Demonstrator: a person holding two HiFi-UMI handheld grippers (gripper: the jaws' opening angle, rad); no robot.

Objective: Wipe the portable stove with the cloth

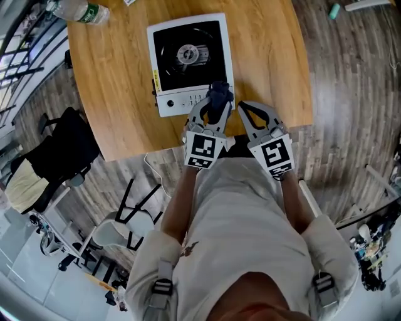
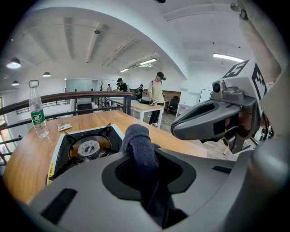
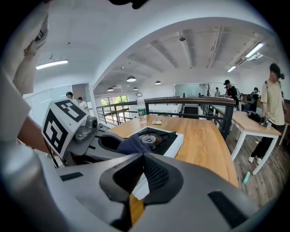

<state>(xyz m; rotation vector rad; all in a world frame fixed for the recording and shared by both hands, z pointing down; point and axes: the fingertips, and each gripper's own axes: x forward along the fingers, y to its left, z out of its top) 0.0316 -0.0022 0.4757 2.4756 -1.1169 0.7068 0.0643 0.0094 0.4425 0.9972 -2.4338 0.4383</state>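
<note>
A white portable stove [image 1: 188, 56] with a black top and a round burner sits on the wooden table [image 1: 113, 94]. My left gripper [image 1: 216, 105] is shut on a dark blue cloth [image 1: 219, 94], which bunches up over the stove's front right corner by the control strip. In the left gripper view the cloth [image 2: 138, 145] stands up between the jaws, with the stove [image 2: 86, 147] just behind it. My right gripper [image 1: 243, 108] hangs beside the left one at the table's near edge, shut with nothing in it. The right gripper view shows the cloth [image 3: 131, 144] and the stove [image 3: 156, 138] ahead to the left.
A plastic water bottle [image 1: 78, 11] stands at the table's far left corner, with a small packet [image 2: 64, 127] near it. A black chair [image 1: 56, 150] and folding frames stand left of the table. Other people and tables are in the background beyond a railing.
</note>
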